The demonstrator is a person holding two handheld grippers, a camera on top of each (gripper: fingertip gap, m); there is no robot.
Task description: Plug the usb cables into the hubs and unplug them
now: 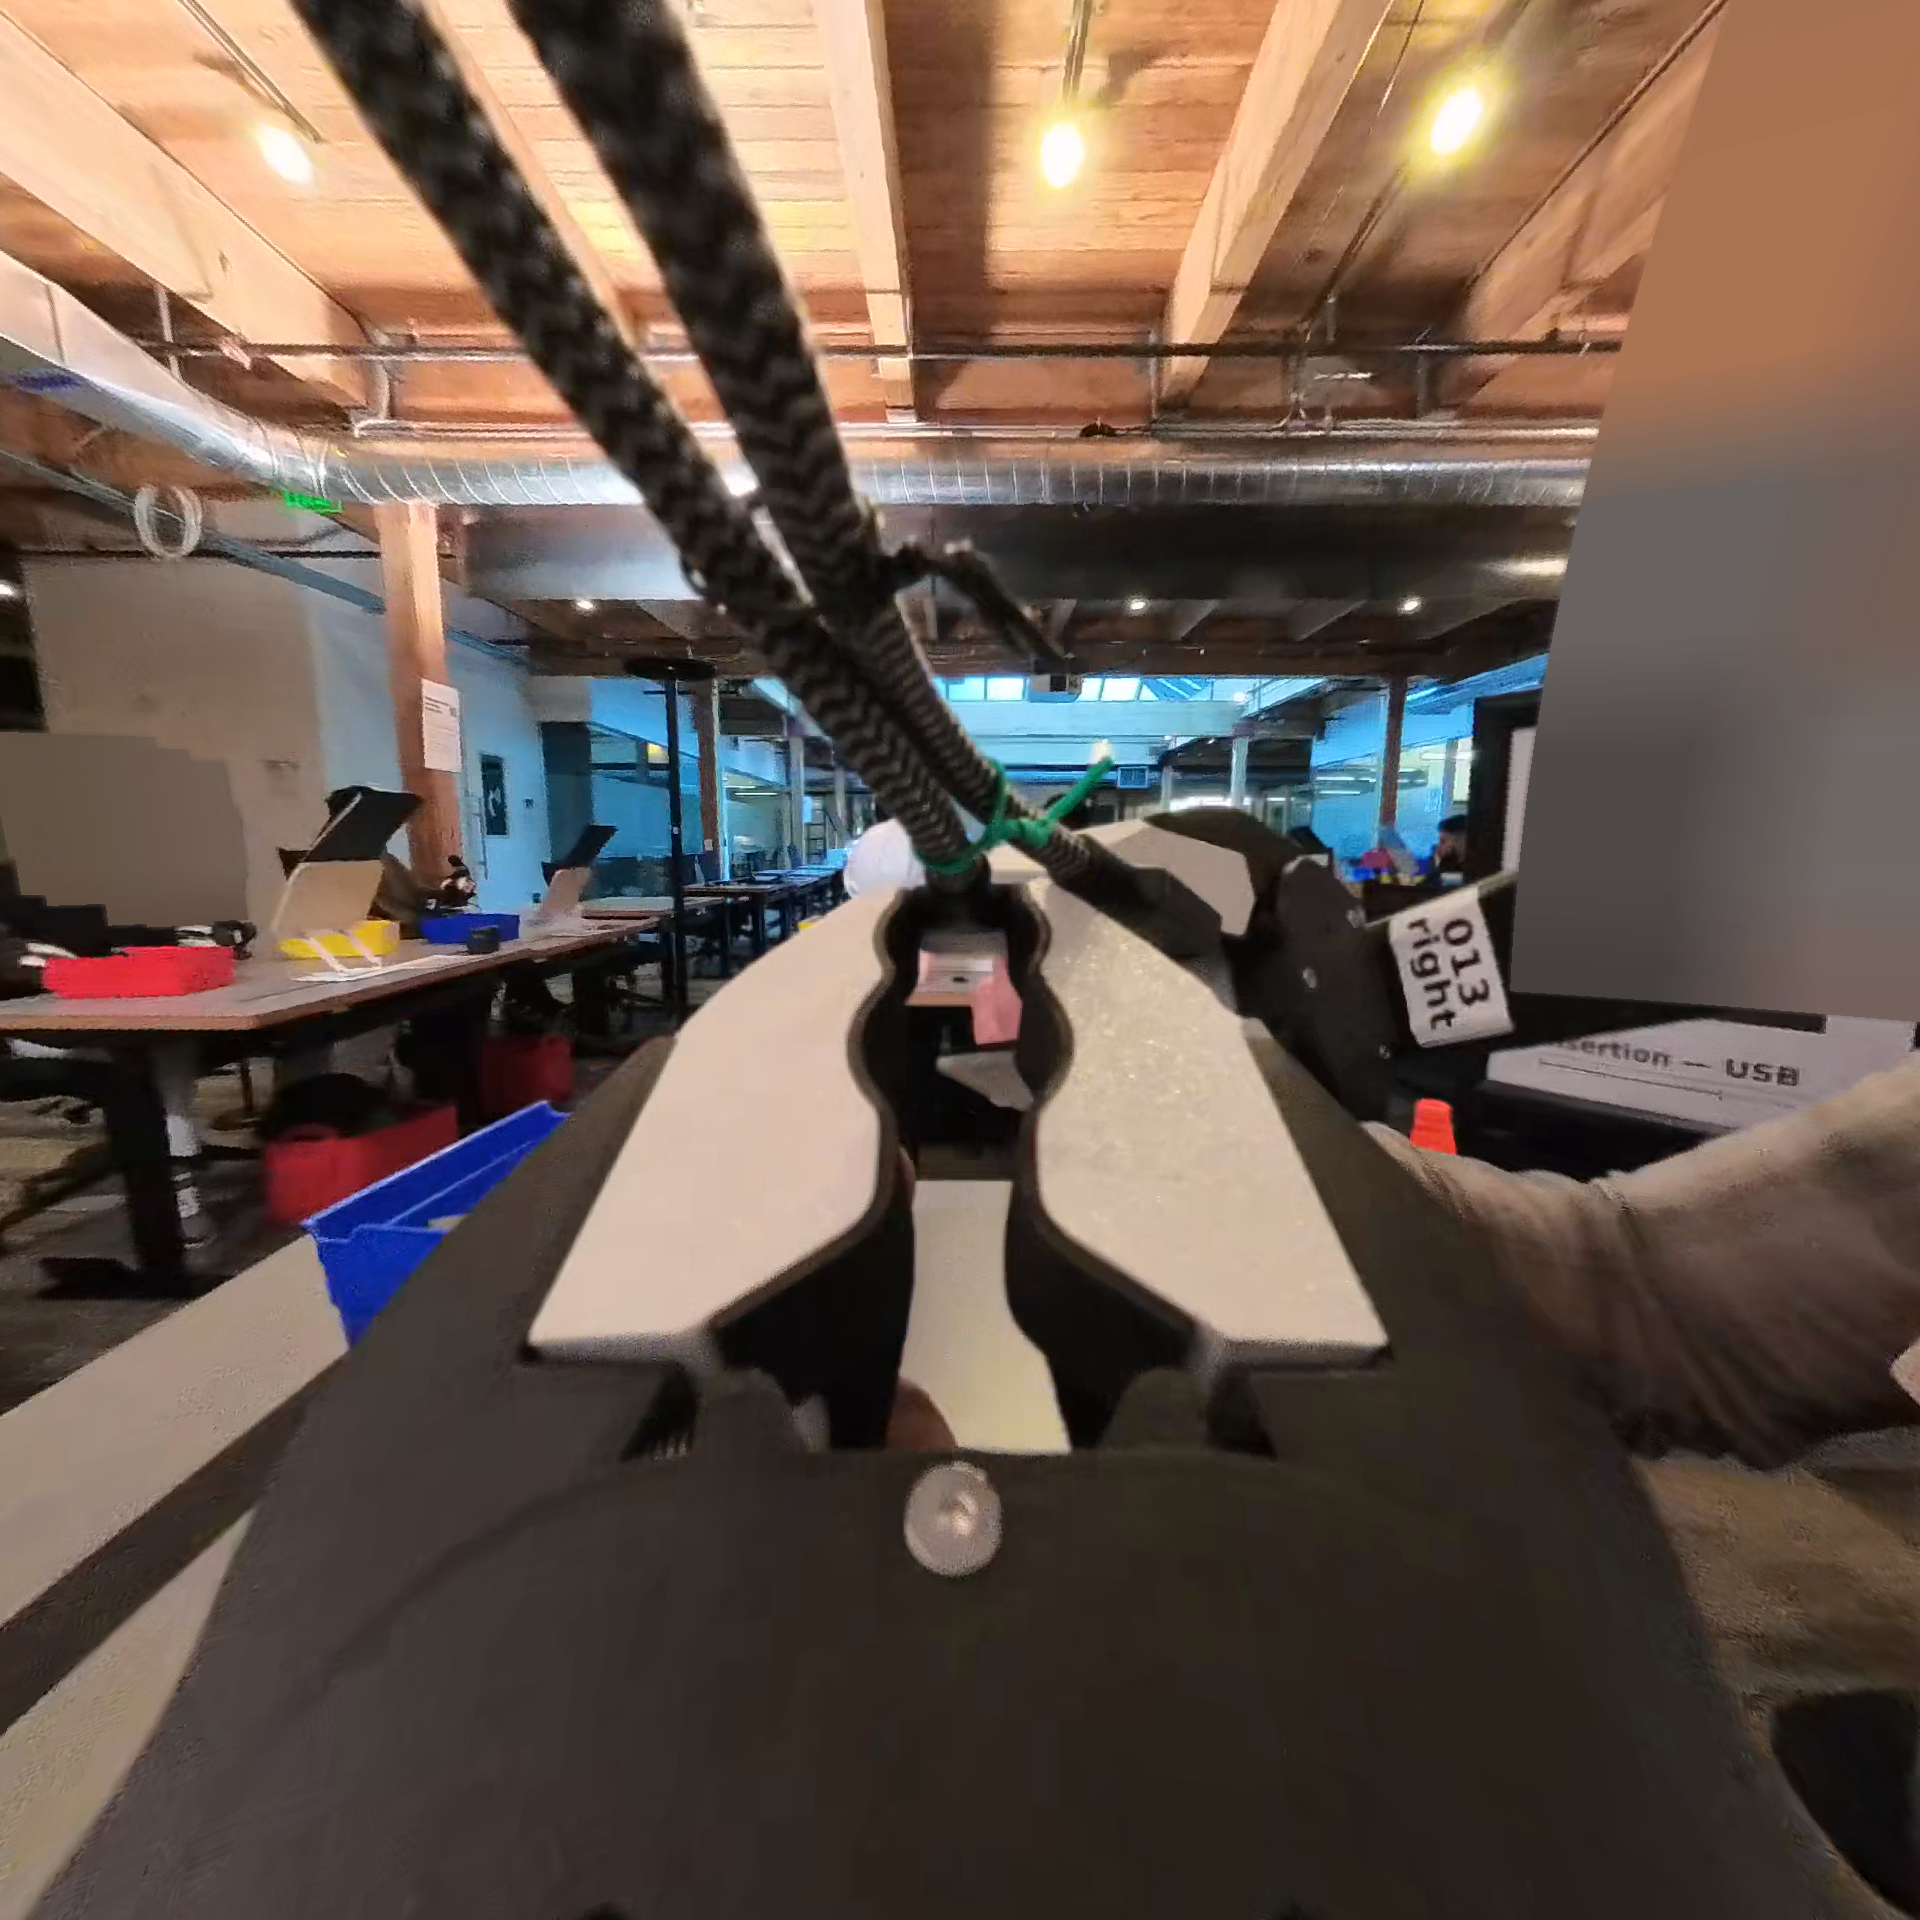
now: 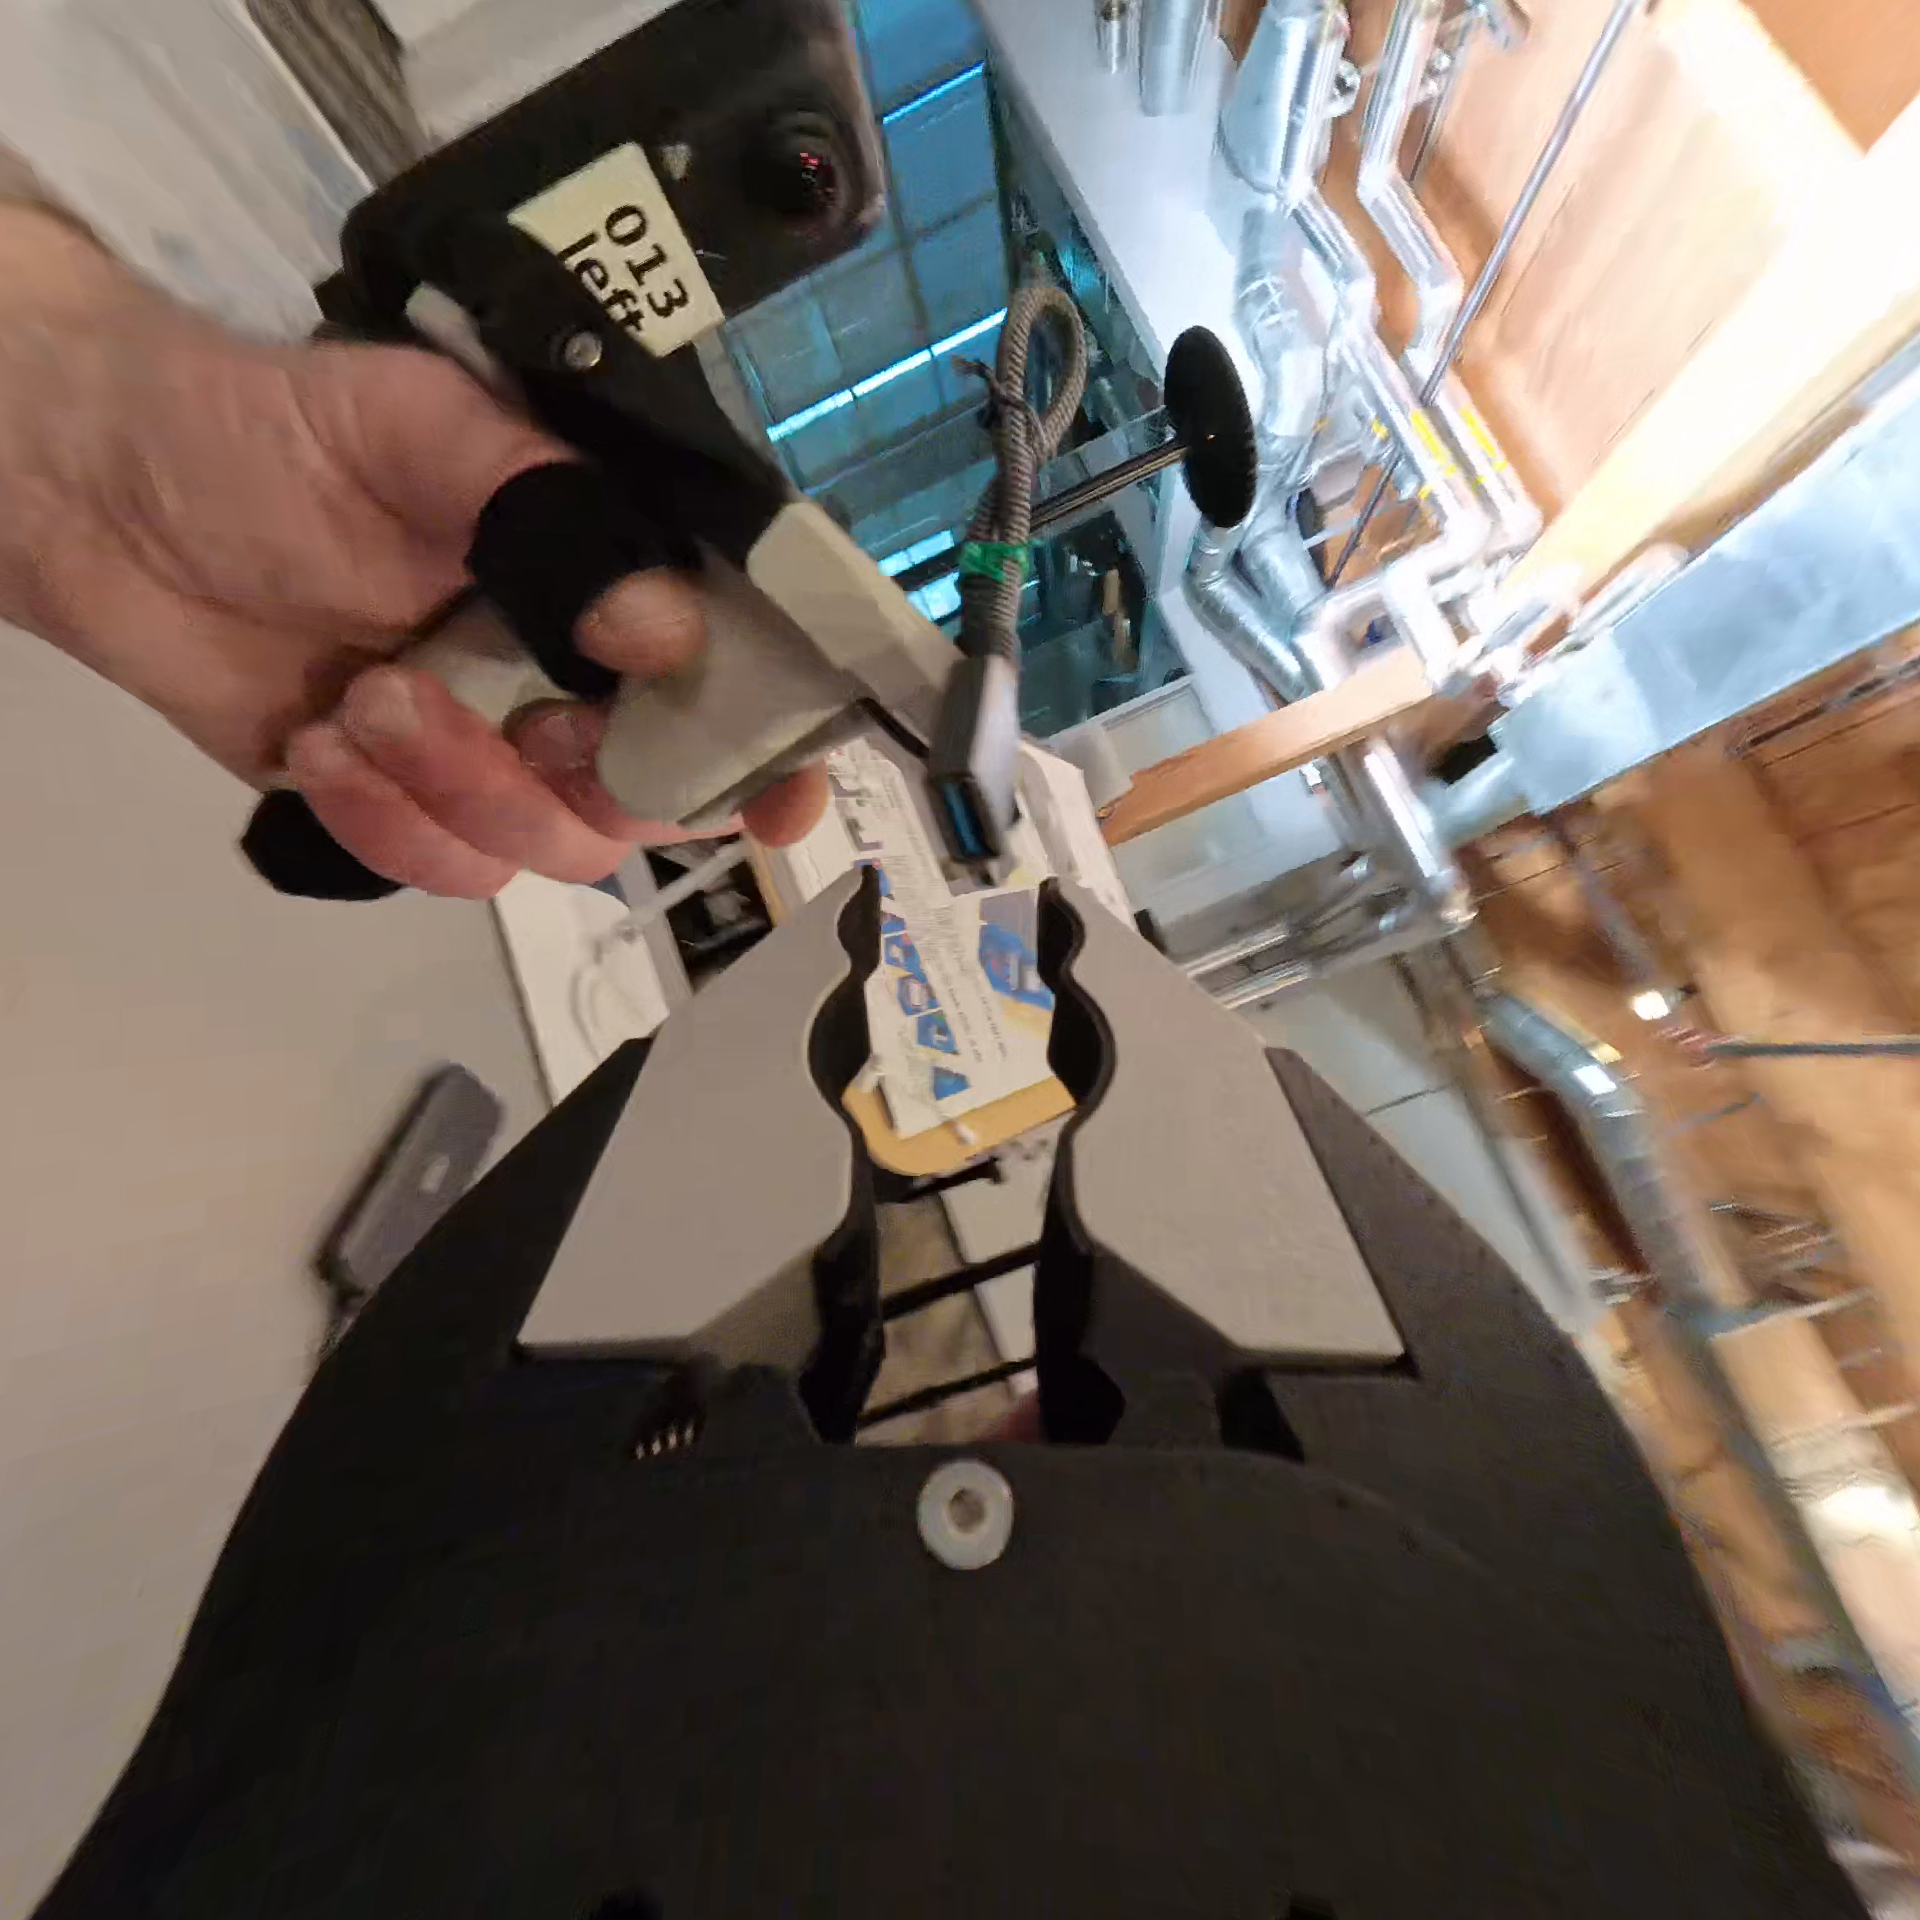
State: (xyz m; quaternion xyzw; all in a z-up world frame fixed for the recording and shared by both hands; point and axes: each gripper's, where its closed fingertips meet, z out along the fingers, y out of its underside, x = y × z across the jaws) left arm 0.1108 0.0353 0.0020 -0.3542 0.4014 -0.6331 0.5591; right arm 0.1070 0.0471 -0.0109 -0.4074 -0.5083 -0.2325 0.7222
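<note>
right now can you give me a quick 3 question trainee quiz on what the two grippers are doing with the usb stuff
1. True or false: the left gripper is clamped on a grey USB connector with a blue port.
2. What does the right gripper hold? A) a hub B) a cable C) nothing
3. What colour is the tie binding the braided cable near the connector?

Key
1. True: the right wrist view shows the connector pinched at the left gripper's tips, port facing the right gripper.
2. C: its jaws stand apart with only background between them.
3. Green.
</note>
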